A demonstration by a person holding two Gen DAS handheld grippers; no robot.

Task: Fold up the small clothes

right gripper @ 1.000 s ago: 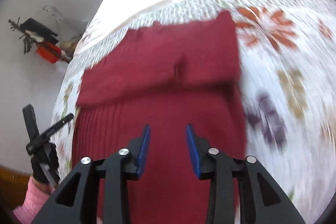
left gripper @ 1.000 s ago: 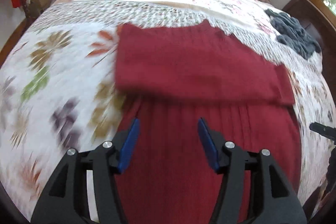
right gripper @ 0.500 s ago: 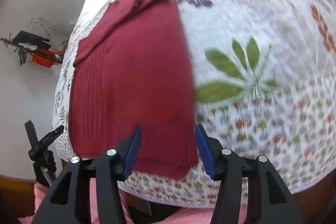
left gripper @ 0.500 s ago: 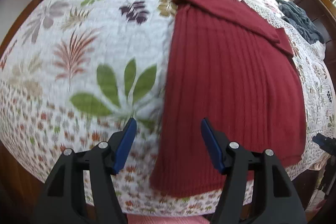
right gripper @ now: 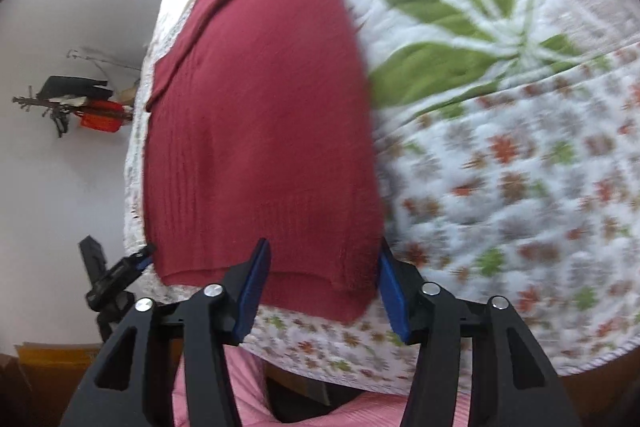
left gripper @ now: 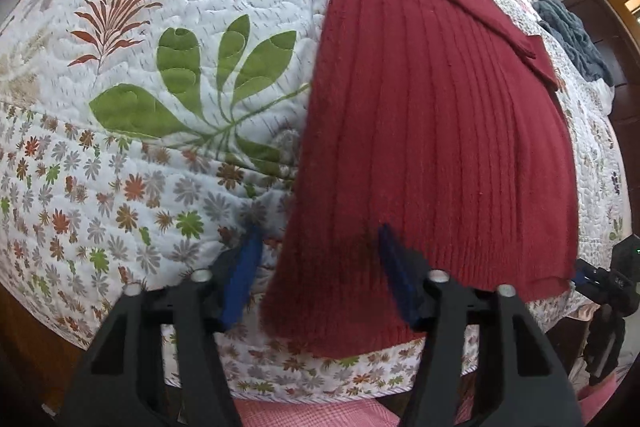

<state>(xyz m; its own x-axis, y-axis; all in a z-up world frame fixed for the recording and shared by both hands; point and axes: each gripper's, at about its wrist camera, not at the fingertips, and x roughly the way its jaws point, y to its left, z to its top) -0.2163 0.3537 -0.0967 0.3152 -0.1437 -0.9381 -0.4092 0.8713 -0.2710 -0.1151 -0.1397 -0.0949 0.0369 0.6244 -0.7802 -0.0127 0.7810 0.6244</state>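
Both hand-held grippers, left [left gripper: 316,267] and right [right gripper: 320,279], wide open, holding nothing, one at each hem corner. Sweater [left gripper: 432,131] lies flat, hem at bed [left gripper: 120,147] near edge. Pinch both corners evenly, lift together.

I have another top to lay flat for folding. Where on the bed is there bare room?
The quilt lies bare beside the red sweater's long edge, around the green leaf print. Across the sweater, only a narrow strip remains, with the grey garment bunched at its far end.
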